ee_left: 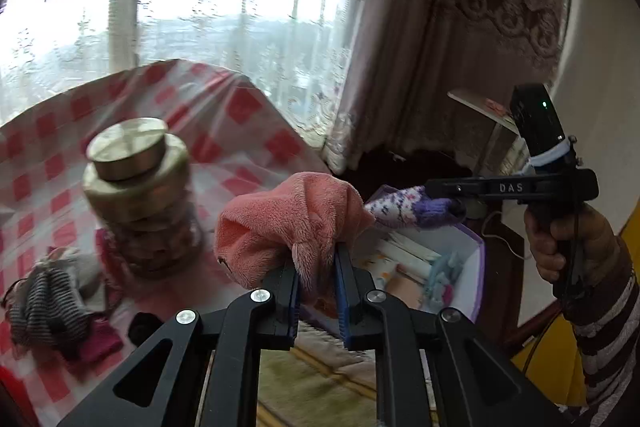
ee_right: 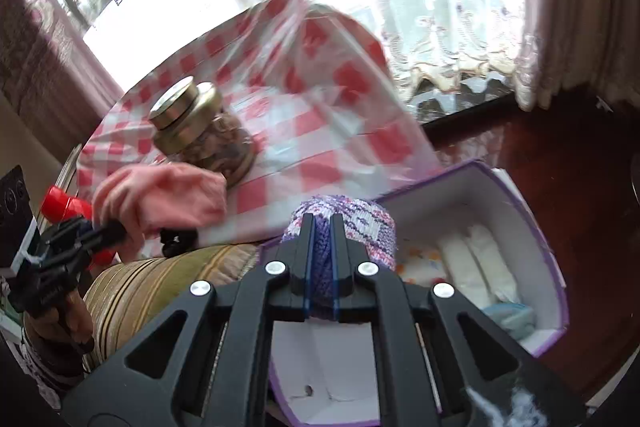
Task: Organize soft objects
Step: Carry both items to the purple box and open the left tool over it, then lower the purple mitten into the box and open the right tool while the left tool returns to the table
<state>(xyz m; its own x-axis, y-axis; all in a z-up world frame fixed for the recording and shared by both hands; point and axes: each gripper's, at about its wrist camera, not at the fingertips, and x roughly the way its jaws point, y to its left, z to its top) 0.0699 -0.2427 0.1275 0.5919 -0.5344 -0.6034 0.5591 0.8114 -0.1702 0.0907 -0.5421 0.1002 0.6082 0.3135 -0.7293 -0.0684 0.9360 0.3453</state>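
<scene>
My left gripper (ee_left: 318,263) is shut on a fluffy pink cloth (ee_left: 288,223) and holds it in the air beside the table edge. It also shows in the right wrist view (ee_right: 160,197). My right gripper (ee_right: 320,227) is shut on a purple and white knitted item (ee_right: 352,223) and holds it over a purple-edged white box (ee_right: 536,223). That item (ee_left: 408,207) and the box (ee_left: 468,247) also show in the left wrist view, with the right gripper (ee_left: 452,205) coming in from the right. The box holds white and light blue soft items (ee_right: 480,267).
A table with a red and white checked cloth (ee_left: 224,115) carries a glass jar with a gold lid (ee_left: 140,195), a striped dark cloth (ee_left: 44,303) and a dark pink piece (ee_left: 100,343). A striped cushion (ee_right: 160,279) lies below. A window with curtains stands behind.
</scene>
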